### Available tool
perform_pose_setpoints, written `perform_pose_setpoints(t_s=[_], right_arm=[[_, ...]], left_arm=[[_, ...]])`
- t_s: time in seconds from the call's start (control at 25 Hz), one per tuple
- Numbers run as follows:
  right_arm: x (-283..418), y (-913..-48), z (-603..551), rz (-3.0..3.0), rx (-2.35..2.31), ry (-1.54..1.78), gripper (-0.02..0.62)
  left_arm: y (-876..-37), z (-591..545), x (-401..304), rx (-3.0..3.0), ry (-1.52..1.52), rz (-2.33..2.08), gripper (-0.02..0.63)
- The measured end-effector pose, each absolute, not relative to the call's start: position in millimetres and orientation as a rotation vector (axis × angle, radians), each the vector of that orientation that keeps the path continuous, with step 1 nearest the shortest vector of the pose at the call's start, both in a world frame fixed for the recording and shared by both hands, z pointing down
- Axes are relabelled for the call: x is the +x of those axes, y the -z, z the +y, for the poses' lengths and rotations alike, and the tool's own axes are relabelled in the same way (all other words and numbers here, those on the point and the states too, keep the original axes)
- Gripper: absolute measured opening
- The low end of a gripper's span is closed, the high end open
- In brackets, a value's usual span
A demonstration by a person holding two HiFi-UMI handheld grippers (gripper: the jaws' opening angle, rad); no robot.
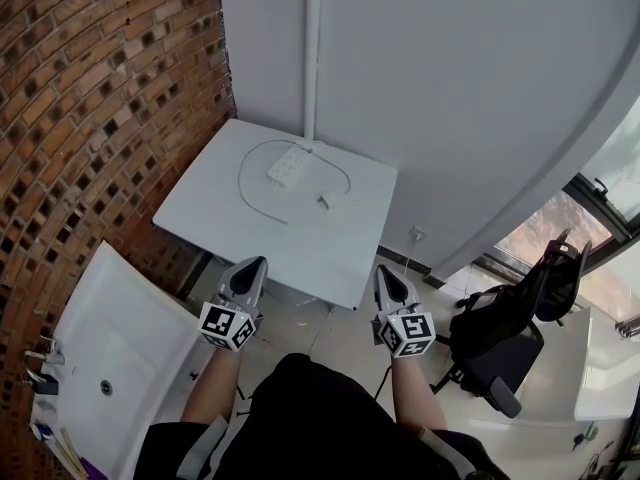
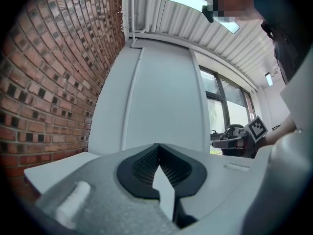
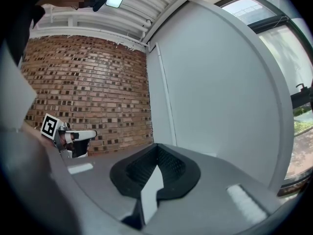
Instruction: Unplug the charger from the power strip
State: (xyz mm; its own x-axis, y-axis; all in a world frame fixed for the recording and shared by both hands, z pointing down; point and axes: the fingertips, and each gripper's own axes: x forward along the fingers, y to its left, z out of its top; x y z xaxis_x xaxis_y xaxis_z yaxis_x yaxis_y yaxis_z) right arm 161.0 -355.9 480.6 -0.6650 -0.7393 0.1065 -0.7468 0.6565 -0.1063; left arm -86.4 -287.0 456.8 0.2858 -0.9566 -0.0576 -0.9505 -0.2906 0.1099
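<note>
A white power strip point(image 1: 290, 165) lies at the far side of a white table point(image 1: 220, 218), with a thin white cable point(image 1: 243, 183) looping round it. A small white charger block point(image 1: 332, 201) rests just right of the strip; I cannot tell whether it is plugged in. My left gripper point(image 1: 258, 262) and right gripper point(image 1: 383, 268) hover side by side at the table's near edge, well short of the strip. Both point level at the wall. The left gripper point(image 2: 157, 148) has its jaws together and empty, and so does the right gripper point(image 3: 156, 148).
A curved brick wall point(image 1: 90, 98) closes the left side, and a white wall with a vertical pipe point(image 1: 312, 48) stands behind the table. A white basin point(image 1: 110, 358) sits low at the left. A black office chair point(image 1: 510, 338) stands at the right by a window.
</note>
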Motion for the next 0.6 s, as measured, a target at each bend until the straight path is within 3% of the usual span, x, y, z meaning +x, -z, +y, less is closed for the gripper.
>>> perform_pose_setpoints(t_s=[0.6], right_arm=[[156, -483, -346, -2.782, 1.208, -0.153, 0.003]], left_arm=[[-465, -274, -89, 2.446, 0.167, -1.841, 0.002]])
